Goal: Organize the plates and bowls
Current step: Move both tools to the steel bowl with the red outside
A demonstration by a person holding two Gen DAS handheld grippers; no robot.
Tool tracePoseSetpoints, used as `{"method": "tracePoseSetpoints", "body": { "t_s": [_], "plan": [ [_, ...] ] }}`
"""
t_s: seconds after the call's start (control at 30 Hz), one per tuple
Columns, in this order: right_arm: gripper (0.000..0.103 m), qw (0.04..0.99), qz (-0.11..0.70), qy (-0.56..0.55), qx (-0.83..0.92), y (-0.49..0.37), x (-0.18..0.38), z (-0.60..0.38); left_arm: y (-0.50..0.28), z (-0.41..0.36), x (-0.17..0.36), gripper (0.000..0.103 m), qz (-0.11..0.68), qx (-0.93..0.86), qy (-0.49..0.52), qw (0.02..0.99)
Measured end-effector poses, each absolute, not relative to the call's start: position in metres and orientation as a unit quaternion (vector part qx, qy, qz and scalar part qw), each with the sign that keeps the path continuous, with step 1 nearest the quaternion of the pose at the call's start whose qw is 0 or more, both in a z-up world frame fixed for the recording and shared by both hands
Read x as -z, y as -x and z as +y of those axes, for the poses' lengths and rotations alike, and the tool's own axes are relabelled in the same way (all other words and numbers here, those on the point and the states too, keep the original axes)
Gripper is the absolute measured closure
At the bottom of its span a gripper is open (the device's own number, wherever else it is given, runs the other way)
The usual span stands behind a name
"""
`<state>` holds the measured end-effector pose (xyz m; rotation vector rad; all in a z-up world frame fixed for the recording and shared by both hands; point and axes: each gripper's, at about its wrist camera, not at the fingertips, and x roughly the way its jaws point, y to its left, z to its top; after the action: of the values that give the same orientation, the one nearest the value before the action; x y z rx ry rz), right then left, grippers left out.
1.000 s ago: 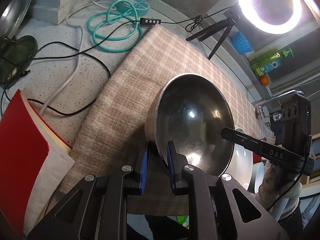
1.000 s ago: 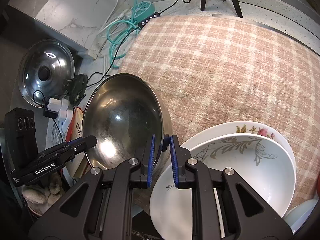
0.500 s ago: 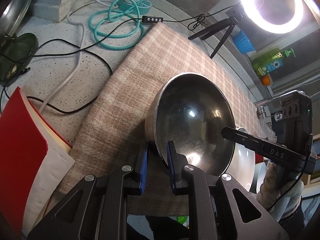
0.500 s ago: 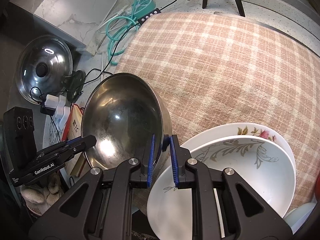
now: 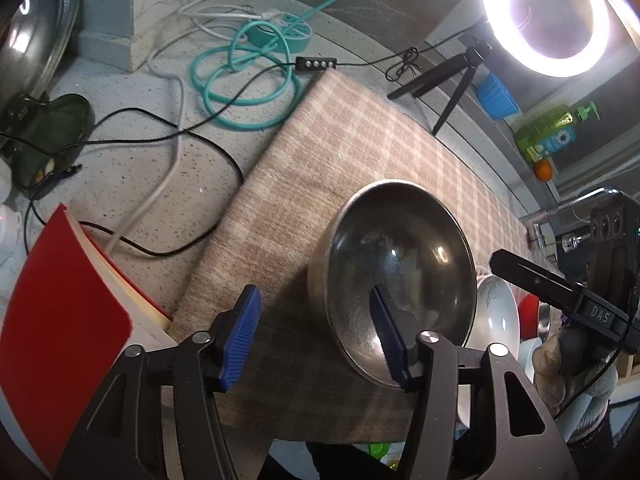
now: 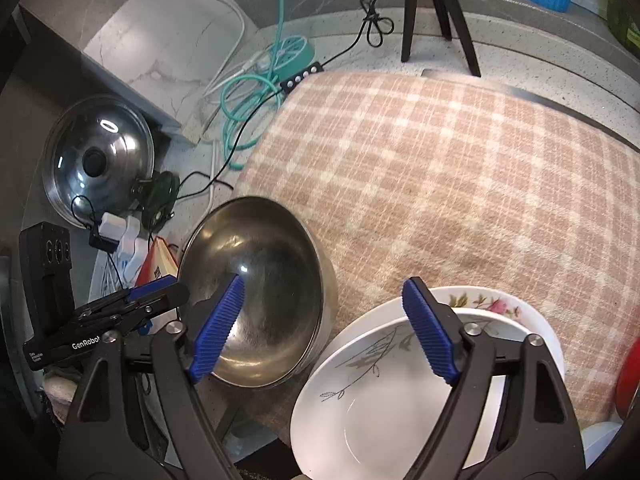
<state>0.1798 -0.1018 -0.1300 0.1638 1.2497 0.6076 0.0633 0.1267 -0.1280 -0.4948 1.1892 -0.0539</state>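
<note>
Both claws are opening, pads off the steel bowl (image 5: 400, 280) whose rim sits between each pair: left claw (image 5: 316, 336) at its left edge, right claw (image 6: 324, 328) at its right.

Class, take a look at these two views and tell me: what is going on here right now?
A person is sorting dishes with a handheld gripper in each hand. The steel bowl sits on the checked cloth. The left gripper and the right gripper both straddle its rim with jaws opening, pads off the metal. Beside it lies a white bowl with a leaf pattern, nested in a flowered plate. Neither is being handled.
</note>
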Motion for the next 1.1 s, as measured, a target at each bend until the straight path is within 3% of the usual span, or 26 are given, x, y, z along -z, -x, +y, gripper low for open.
{"method": "tracePoseSetpoints", "body": {
  "t_s": [0.03, 0.57, 1.1],
  "plan": [
    [0.018, 0.767, 0.574, -0.077, -0.276, -0.181, 0.129, -0.104, -0.064, 0.129, 0.126, 0.038, 0.554, 0.019, 0.228, 0.800],
    [0.018, 0.808, 0.526, -0.116, -0.237, -0.171, 0.078, -0.175, -0.080, 0.120, 0.065, 0.038, 0.496, 0.013, 0.174, 0.851],
    [0.018, 0.854, 0.470, -0.158, -0.156, -0.122, 0.022, -0.295, -0.101, 0.039, 0.035, 0.038, 0.475, 0.108, 0.121, 0.865]
  ]
}}
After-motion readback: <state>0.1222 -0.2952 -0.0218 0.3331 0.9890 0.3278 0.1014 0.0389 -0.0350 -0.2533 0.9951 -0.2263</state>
